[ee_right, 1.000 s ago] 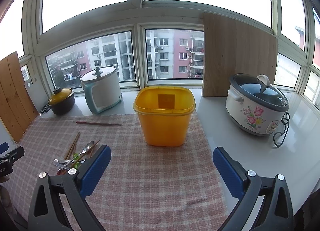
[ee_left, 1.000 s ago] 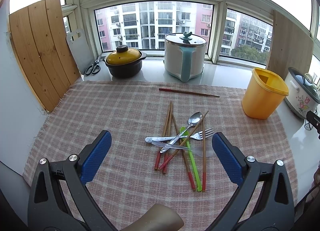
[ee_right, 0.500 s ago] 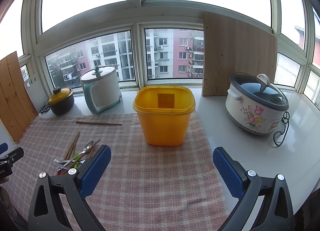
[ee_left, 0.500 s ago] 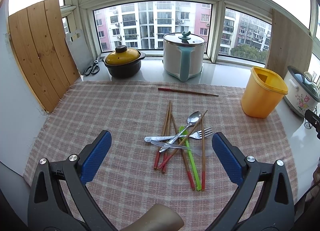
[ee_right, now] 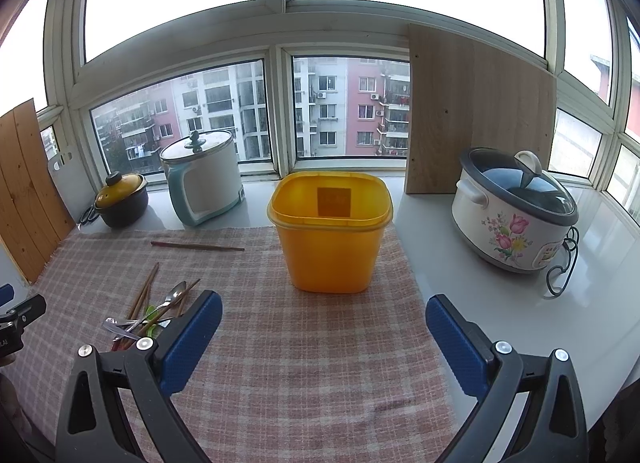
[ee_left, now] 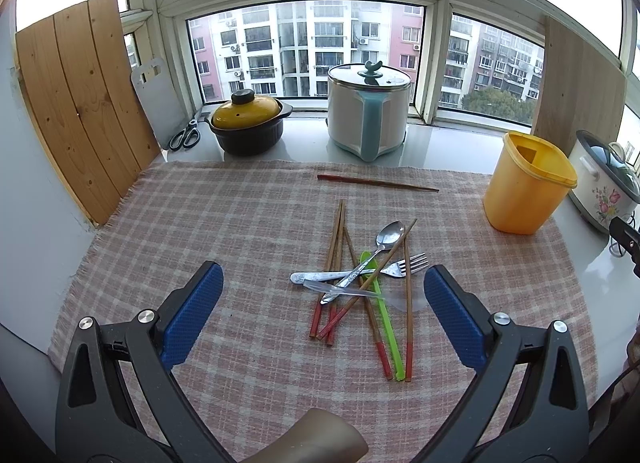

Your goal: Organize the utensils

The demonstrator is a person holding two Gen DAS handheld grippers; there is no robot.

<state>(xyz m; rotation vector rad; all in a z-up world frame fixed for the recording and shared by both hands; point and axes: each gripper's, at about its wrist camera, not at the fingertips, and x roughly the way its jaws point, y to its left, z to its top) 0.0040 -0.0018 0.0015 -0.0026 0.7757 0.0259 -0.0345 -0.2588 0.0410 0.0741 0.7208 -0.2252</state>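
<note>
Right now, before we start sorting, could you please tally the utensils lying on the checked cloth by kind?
Wooden chopsticks: 6 (5 in the pile, 1 lying apart near the back)
Metal spoon: 1
Metal fork: 1
Clear plastic utensil: 1
Green plastic utensil: 1
Total: 10

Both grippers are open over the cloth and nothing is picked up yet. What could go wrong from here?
1. The utensil pile is tangled: chopsticks cross the fork and spoon, so lifting one may drag the others.
2. The yellow container stands near the cloth's edge; a bump could tip it.
3. The lone chopstick lies apart and may be missed.
</note>
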